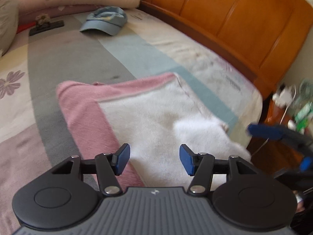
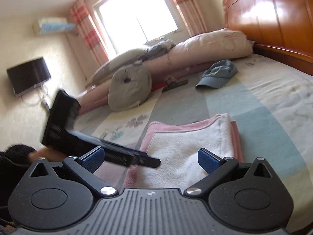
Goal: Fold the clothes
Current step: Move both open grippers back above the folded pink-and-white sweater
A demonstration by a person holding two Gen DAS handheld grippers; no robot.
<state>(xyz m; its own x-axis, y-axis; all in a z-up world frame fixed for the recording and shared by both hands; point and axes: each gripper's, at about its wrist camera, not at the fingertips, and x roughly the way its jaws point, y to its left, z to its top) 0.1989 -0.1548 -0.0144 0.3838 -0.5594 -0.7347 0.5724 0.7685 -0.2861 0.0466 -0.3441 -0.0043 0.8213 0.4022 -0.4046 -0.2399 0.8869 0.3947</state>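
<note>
- Across most of both frames lies one bed (image 1: pixel 64 58), its patchwork cover in grey, pale blue, cream and mauve blocks with purple flower prints at the left edge of the left wrist view.
- One orange wooden headboard (image 1: pixel 234 15) runs along the upper right of the left wrist view and the right edge of the right wrist view.
- One long pile of rolled pink and cream bedding (image 2: pixel 205 45) sits against the far side of the bed, in the upper middle of the right wrist view, with one grey cushion (image 2: pixel 130 90) leaning in front of it.
- One window (image 2: pixel 137 13) with two striped curtains fills the top centre of that view; one air conditioner (image 2: pixel 54 26) and one dark screen (image 2: pixel 28 75) hang on the wall at its left.
- One folded pink-and-white towel (image 1: pixel 148 117) lies flat on the cover in the lower centre of both frames, just ahead of both sets of fingers.
- The left gripper (image 1: pixel 154 159), bottom centre of its own view, has its two blue pads spread apart above the towel, gripping nothing.
- The right gripper (image 2: pixel 150 159), bottom centre of its view, likewise has its two pads wide apart and empty.
- One blue cap (image 1: pixel 105 20) rests on the cover, well apart from the towel, toward the bedding.
</note>
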